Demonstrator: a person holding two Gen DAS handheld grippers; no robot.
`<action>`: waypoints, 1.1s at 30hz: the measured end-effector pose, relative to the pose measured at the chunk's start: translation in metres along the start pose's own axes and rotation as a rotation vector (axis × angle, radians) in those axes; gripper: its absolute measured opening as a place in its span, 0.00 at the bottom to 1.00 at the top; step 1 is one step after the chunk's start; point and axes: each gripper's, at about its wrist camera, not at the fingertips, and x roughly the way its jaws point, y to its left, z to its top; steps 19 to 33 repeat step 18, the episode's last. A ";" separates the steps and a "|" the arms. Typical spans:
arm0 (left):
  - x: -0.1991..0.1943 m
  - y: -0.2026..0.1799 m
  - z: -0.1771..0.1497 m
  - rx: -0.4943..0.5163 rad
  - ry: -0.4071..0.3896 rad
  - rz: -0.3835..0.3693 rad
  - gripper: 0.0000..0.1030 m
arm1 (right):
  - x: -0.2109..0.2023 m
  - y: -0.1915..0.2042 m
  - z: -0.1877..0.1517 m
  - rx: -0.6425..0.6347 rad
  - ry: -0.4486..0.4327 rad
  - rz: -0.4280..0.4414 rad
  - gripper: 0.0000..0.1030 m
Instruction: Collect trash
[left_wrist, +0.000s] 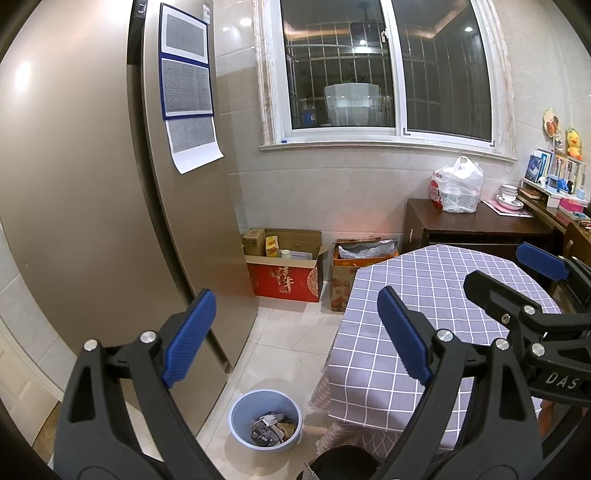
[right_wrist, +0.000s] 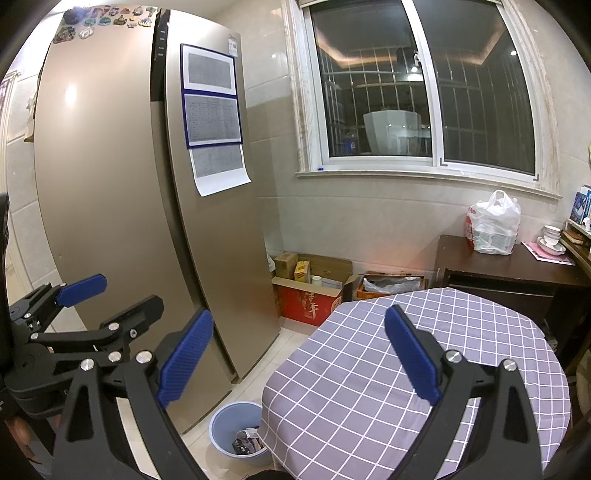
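On the floor between the fridge (left_wrist: 92, 206) and the table (left_wrist: 424, 317) stands a blue bin (left_wrist: 266, 419) holding wrappers (left_wrist: 271, 430). Above, the left gripper (left_wrist: 295, 336) and right gripper (right_wrist: 299, 354) hang with jaws spread wide, both holding nothing.

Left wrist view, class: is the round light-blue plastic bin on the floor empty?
No, the round light-blue plastic bin already holds a pile of crumpled wrappers at its bottom.
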 end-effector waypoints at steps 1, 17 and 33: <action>0.000 0.000 -0.001 0.000 0.001 0.001 0.85 | 0.000 -0.001 0.001 0.000 0.000 0.000 0.90; 0.021 -0.004 -0.010 0.029 0.060 -0.011 0.85 | 0.019 0.005 -0.011 0.040 0.036 -0.011 0.90; 0.025 -0.007 -0.013 0.037 0.074 -0.018 0.85 | 0.020 0.002 -0.011 0.044 0.040 -0.013 0.90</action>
